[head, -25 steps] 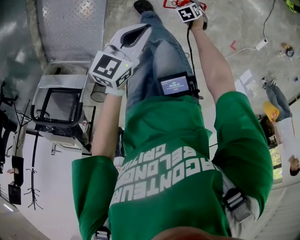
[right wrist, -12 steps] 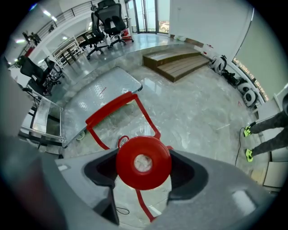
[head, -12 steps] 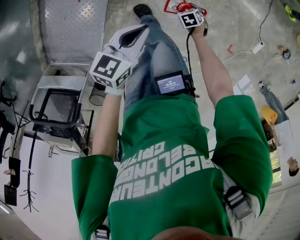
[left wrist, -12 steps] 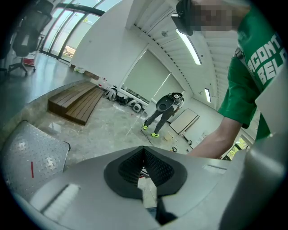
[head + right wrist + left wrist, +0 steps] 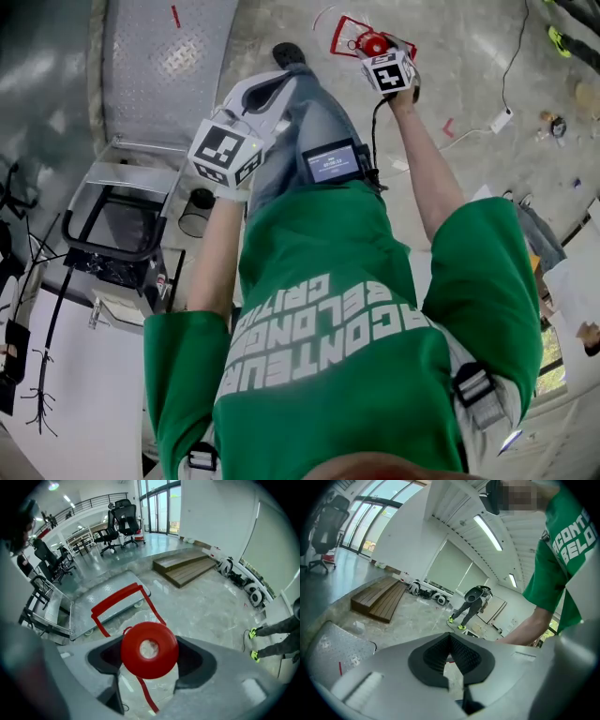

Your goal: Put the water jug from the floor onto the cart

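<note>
At left stands the flat metal cart (image 5: pixel 159 56). Our left claw (image 5: pixel 449 654) is closed on nothing and held beside our leg (image 5: pixel 319 122), likely to keep out of the way. At right, our right claw (image 5: pixel 151 666) clamps the neck of the water jug (image 5: pixel 149 649), probably the firmest hold for carrying. The jug is clear with a round red cap, low over the floor, apart from the cart.

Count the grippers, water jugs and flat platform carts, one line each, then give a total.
Grippers: 2, the left gripper and the right gripper
Water jug: 1
Flat platform cart: 1
Total: 4
</note>
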A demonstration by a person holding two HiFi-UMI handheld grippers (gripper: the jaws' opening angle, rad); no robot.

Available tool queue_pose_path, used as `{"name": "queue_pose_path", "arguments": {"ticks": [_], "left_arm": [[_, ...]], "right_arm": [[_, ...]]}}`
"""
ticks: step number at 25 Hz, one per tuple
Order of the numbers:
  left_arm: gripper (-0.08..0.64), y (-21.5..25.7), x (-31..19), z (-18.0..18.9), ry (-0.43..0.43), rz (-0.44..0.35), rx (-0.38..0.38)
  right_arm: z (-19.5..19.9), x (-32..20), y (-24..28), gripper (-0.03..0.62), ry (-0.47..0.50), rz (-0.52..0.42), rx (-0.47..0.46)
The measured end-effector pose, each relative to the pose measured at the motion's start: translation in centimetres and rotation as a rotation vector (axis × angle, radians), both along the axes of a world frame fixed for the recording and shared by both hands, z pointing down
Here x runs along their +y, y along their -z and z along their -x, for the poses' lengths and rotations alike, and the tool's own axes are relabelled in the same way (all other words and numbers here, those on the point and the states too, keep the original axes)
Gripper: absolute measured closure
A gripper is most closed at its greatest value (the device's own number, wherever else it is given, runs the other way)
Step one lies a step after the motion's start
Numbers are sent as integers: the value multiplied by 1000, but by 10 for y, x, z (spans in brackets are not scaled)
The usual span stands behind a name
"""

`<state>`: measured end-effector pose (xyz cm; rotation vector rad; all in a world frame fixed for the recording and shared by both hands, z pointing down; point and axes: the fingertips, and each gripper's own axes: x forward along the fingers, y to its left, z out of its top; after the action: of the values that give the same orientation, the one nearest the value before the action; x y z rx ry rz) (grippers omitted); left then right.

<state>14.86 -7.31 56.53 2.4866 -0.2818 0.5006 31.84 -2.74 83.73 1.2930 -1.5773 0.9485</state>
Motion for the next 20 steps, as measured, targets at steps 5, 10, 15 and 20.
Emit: {"name": "queue_pose_path", "arguments": {"ticks": [5,10,15,20], "left_arm": [[548,35,-4,18,40,-51,35],[548,62,-32,45,114,-96,81],[548,95,-55,79,192,-151,119],[548,120,-78,97,261,-214,147]], "right_arm": [[7,-21,75,290,28,-113,-4],[22,-64,146,290,54,-233,-5],[39,-90,216,290,60,-341,-16],[39,-118,278,290,62,-450,-30]]}}
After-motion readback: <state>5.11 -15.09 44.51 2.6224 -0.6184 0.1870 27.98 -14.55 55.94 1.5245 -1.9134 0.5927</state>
